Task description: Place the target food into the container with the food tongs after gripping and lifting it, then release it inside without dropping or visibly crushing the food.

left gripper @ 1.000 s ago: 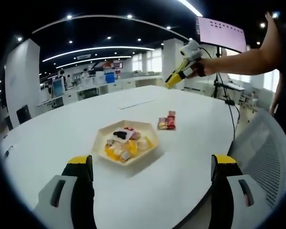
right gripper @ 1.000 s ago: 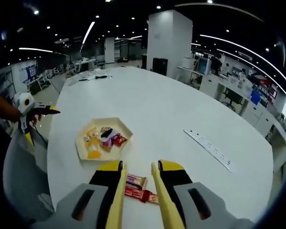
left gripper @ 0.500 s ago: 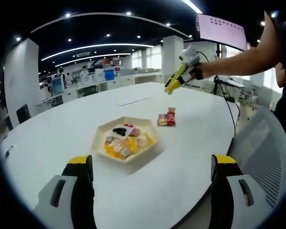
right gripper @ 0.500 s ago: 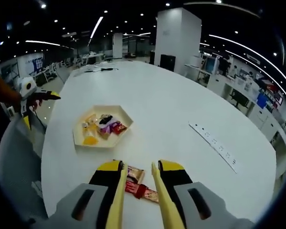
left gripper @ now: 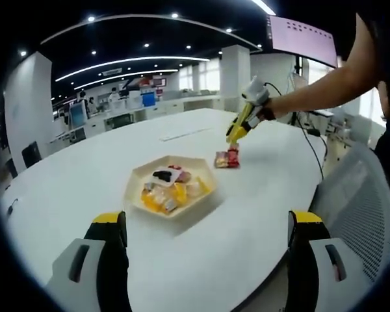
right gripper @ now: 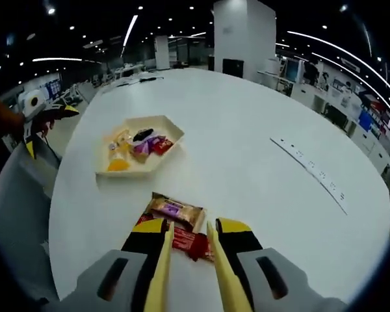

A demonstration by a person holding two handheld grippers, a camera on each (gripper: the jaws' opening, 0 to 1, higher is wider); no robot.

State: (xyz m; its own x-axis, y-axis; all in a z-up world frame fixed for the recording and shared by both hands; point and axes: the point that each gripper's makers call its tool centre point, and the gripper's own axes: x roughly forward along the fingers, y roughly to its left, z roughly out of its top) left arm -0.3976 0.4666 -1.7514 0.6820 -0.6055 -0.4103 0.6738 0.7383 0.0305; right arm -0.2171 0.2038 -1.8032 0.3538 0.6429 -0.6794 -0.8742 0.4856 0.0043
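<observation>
1. A wide white table (left gripper: pixel 260 214) carries everything; rows of office desks stand far behind it.
2. A grey mesh chair (left gripper: pixel 364 208) stands at the table's right edge in the left gripper view.
3. A person's arm (left gripper: pixel 325 81) reaches in from the right of that view, holding the right gripper (left gripper: pixel 237 133) with its yellow tips down over the snack bars (left gripper: pixel 227 158).
4. A cream hexagonal tray (left gripper: pixel 138 179) sits near the table's middle, holding a small heap of wrapped sweets (left gripper: pixel 170 192) in yellow, pink and dark wrappers.
5. In the left gripper view the left gripper (left gripper: pixel 205 237) hangs near the table's near edge with its jaws spread wide, nothing between them, well short of the tray.
6. In the right gripper view the right gripper (right gripper: pixel 188 227) has its jaws close together with a slim gap; the tips sit over a red bar (right gripper: pixel 190 242). Whether they touch it I cannot tell.
7. A brown-and-purple bar (right gripper: pixel 175 210) lies just beyond the red one, touching it, between the jaws and the tray (right gripper: pixel 169 149).
8. A long pale strip (right gripper: pixel 310 174) lies on the table to the right, well apart from the food.
</observation>
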